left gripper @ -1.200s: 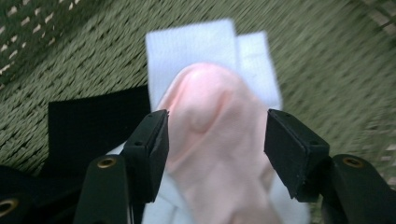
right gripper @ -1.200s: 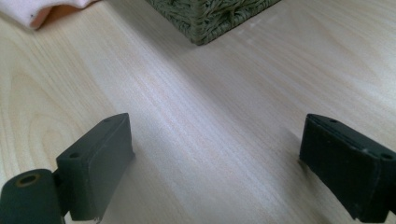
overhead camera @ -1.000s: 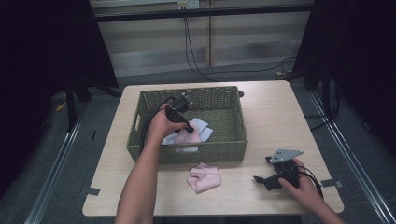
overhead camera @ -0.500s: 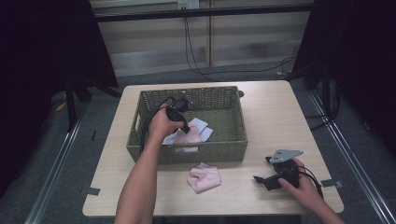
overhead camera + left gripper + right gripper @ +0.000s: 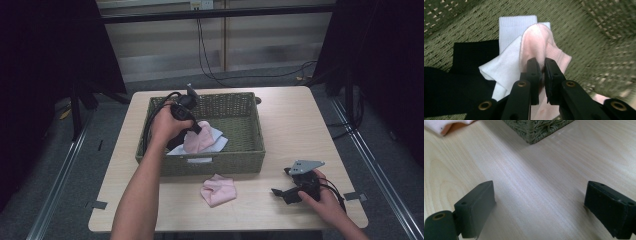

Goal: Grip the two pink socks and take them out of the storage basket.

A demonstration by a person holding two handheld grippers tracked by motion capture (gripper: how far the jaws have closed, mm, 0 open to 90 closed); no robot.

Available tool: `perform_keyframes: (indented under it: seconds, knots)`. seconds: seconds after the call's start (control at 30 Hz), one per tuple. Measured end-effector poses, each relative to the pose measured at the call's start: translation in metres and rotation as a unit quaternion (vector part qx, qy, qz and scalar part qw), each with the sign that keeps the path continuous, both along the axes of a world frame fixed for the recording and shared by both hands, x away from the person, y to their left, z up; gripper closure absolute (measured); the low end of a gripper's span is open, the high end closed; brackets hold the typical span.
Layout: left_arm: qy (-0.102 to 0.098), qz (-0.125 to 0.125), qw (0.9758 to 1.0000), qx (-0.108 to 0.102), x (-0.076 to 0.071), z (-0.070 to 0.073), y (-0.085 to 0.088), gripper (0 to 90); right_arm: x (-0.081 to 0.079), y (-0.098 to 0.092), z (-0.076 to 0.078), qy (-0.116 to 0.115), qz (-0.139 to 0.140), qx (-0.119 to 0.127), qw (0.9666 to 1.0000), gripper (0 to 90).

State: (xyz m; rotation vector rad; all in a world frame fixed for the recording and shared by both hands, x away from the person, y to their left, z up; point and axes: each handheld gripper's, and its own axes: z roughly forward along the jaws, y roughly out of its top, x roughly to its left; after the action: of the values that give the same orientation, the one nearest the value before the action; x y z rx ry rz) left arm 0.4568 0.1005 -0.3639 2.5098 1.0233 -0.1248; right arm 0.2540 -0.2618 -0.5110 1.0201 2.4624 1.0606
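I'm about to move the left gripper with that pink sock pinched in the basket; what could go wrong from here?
1. The left gripper pinches only a fold of the pink sock, so it may slip out.
2. That sock overlaps the white sock beside the black sock; the white one could drag along.
3. The wicker basket wall stands close, so the hanging sock might snag on its rim.

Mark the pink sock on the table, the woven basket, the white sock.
Pink sock on the table [image 5: 218, 190], high view, its middle.
Green woven basket [image 5: 215, 165], high view, front wall.
White sock [image 5: 510, 27], left gripper view, ribbed cuff.
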Motion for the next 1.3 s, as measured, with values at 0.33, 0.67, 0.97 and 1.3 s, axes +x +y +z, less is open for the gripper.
perform_keyframes:
  seconds: [0.33, 0.67, 0.97, 1.3]
  knots:
    - [-0.001, -0.003, 1.0000, -0.007, -0.007, 0.026, 0.004, 83.0, 0.000, 0.000, 0.000, 0.000, 0.000, 0.000, 1.0000, 8.8]
    - [0.001, -0.009, 0.9998, -0.020, -0.014, 0.051, 0.004, 83.0, 0.000, 0.000, 0.000, -0.001, 0.001, 0.000, 1.0000, 8.8]
    - [0.006, -0.023, 0.9995, -0.020, -0.022, 0.066, 0.003, 83.0, 0.000, 0.000, 0.000, -0.001, 0.001, 0.000, 1.0000, 8.8]
    - [0.010, -0.038, 0.9988, -0.029, -0.032, 0.078, 0.002, 83.0, 0.000, 0.000, 0.000, -0.001, 0.001, 0.000, 1.0000, 8.8]
